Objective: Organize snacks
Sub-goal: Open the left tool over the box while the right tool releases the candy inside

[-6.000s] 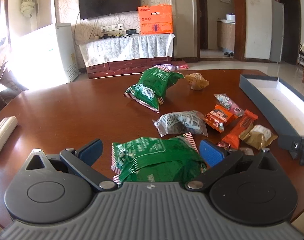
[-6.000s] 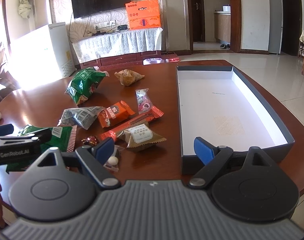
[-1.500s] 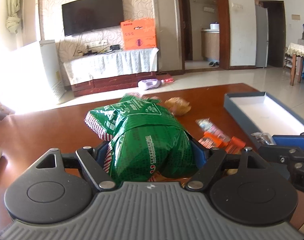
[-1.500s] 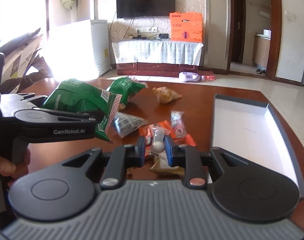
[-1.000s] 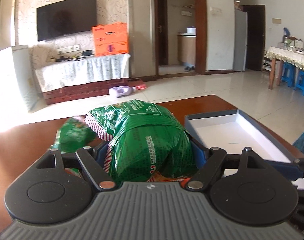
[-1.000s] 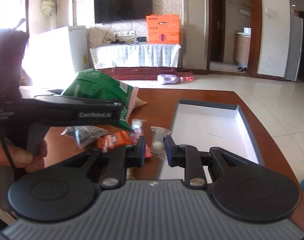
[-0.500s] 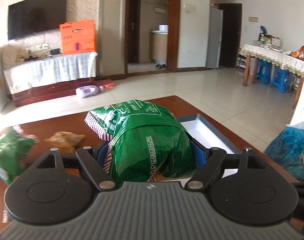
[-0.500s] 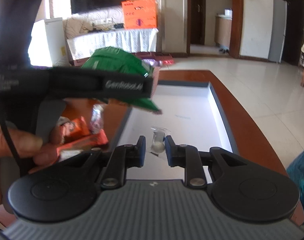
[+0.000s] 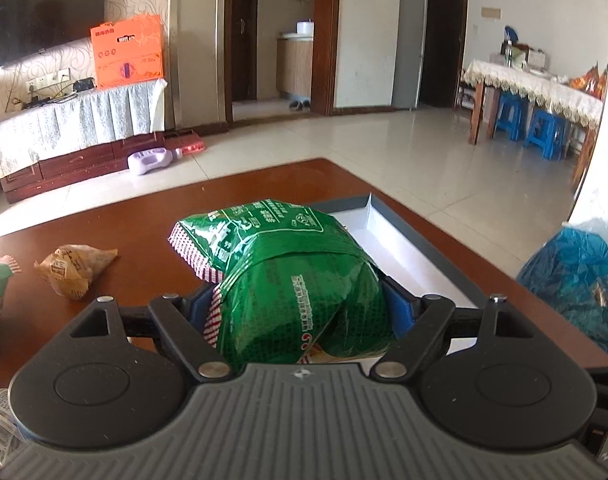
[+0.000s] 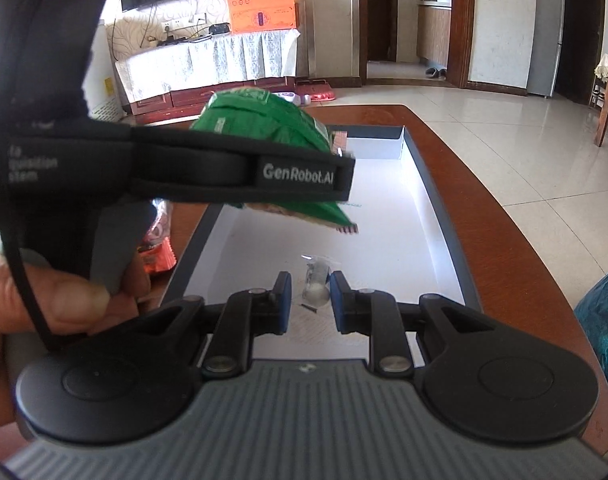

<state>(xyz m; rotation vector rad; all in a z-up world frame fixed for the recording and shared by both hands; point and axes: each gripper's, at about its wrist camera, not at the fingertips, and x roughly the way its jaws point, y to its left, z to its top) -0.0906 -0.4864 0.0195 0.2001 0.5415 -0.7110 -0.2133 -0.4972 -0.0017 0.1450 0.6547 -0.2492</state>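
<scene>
The left tool [image 9: 299, 308], its jaws just eased yet pinching the green snack bag [image 9: 295, 280], hangs directly above the box [image 10: 432, 216], while the right tool [image 10: 310, 300] pinches a small clear packet [image 10: 318, 280] nearer its front.

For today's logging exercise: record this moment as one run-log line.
left hand-held gripper: green snack bag | right hand-held gripper: small clear packet | both over box
</scene>
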